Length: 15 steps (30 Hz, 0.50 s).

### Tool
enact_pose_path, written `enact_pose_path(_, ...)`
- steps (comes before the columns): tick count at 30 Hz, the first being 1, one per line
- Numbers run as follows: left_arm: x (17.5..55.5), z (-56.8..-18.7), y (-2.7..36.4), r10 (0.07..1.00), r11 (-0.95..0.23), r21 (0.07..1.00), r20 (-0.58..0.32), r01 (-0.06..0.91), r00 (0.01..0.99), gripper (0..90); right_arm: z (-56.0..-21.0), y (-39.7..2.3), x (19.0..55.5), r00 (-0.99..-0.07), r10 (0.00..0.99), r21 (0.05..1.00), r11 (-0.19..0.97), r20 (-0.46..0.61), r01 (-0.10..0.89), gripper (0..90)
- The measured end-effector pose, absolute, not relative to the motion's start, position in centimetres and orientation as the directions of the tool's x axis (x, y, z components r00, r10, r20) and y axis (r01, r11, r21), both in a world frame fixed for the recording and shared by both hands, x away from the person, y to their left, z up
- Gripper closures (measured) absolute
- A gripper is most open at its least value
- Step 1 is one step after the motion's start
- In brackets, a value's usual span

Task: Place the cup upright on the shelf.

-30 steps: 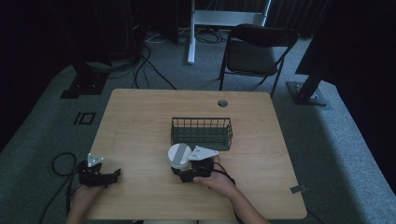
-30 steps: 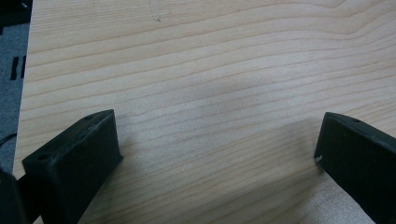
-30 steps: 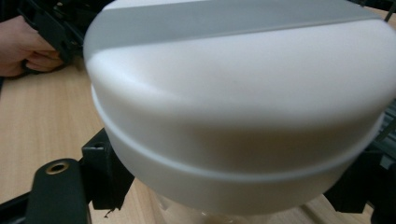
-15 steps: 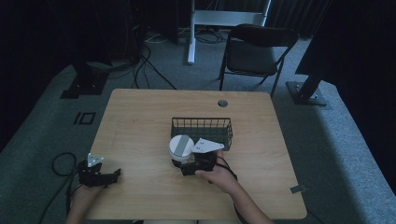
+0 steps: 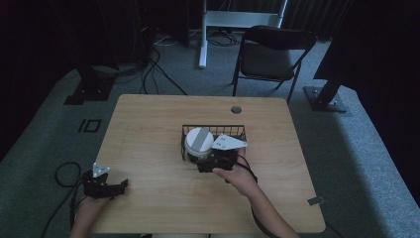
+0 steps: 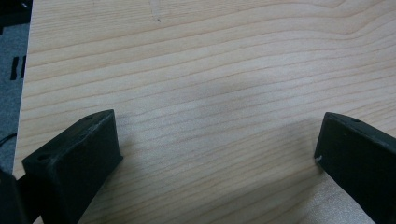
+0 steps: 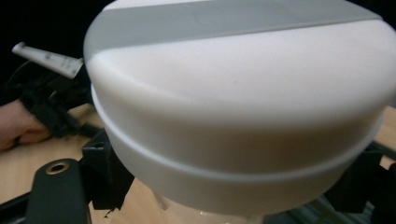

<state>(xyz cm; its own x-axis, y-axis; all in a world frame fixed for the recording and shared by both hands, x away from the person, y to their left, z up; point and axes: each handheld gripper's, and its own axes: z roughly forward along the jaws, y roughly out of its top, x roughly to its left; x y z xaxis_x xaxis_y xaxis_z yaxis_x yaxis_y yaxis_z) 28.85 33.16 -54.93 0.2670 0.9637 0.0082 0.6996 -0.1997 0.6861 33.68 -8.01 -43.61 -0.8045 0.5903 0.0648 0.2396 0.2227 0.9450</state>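
A white jar [image 5: 198,141] with a grey stripe across its lid is held at the left end of the black wire basket [image 5: 233,130]. It overlaps the basket's front-left corner, and I cannot tell whether it is inside. My right gripper [image 5: 205,157] is shut on the jar from the near side. In the right gripper view the jar [image 7: 243,93] looms close, with a black jaw on each side of its body and the right gripper [image 7: 229,196] clamped below the lid. My left gripper [image 5: 119,187] rests at the table's front left, open, and in its own view the left gripper [image 6: 215,154] has only bare wood between its jaws.
The wooden table [image 5: 148,129] has a round cable hole [image 5: 236,109] near its far edge. A folding chair [image 5: 270,54] stands beyond the table, and cables lie on the floor at the left. The right gripper view shows the left gripper [image 7: 46,102] and a hand [image 7: 18,126] farther off.
My right gripper has carried the jar away from the person, up to the basket's front-left corner. The left gripper has not moved.
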Motion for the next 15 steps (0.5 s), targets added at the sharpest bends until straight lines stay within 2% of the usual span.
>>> enact_pose_path(6,28.8,-54.9,33.2,0.964,-0.200,0.686,0.008,0.700,0.267,0.2,-42.8,-8.6,34.5,-0.778,0.625,0.949,0.206,0.060,0.239,18.4)
enact_pose_path(15,28.8,-54.9,33.2,0.964,-0.199,0.687,0.008,0.699,0.267,0.2,-41.6,-9.7,36.2,-0.691,0.721,0.955,0.172,0.045,0.241,18.4)
